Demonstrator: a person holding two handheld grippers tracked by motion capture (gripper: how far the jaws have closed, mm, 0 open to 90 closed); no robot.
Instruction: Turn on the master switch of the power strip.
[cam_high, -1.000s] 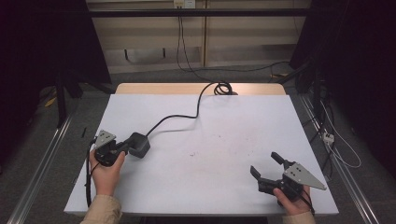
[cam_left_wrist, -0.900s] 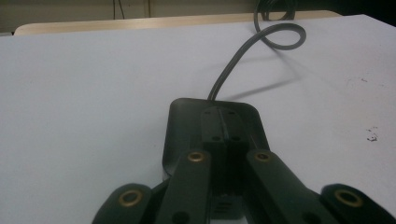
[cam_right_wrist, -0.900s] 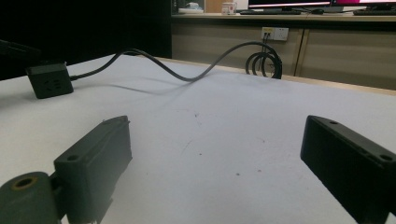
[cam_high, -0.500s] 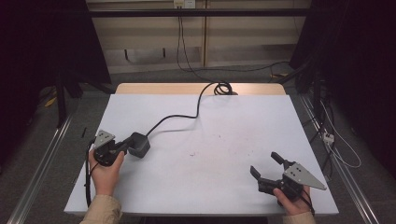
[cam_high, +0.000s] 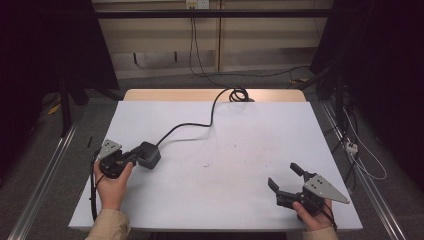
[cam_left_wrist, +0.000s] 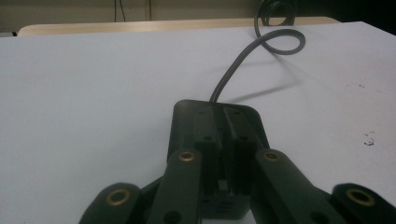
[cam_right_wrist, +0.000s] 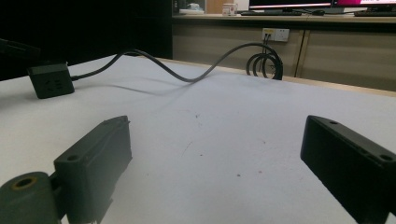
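— Since the left gripper (cam_high: 131, 158) sits at the near-left of the table (cam_high: 240, 130), why is its hand (cam_high: 112, 186) angled in toward the middle like that?

— Because its jaws are clenched on the socket block (cam_high: 148, 154), a black cube that rests on the table just ahead of that hand. In the left gripper view the two jaws press flat over the top of the block (cam_left_wrist: 218, 140), close together, so it looks pinned rather than lifted.

— And the cord (cam_high: 200, 122)?

— It leaves the far side of the block, snakes across the white top and ends in a coil (cam_high: 239, 93) at the far edge, below the wall outlet. My guess is that the grip is taken opposite the cord so the lead trails freely and does not foul the jaws.

— What is the right gripper (cam_high: 285, 179) doing?

— It rests at the near-right, well apart from the block, jaws spread wide and holding nothing. In its own view the block (cam_right_wrist: 50, 80) sits far off to the left, socket face showing, with bare table between the jaws.

— So why keep it there?

— Probably as a free hand, out of the cord's way, ready to steady the block or take up slack if the left drags it.
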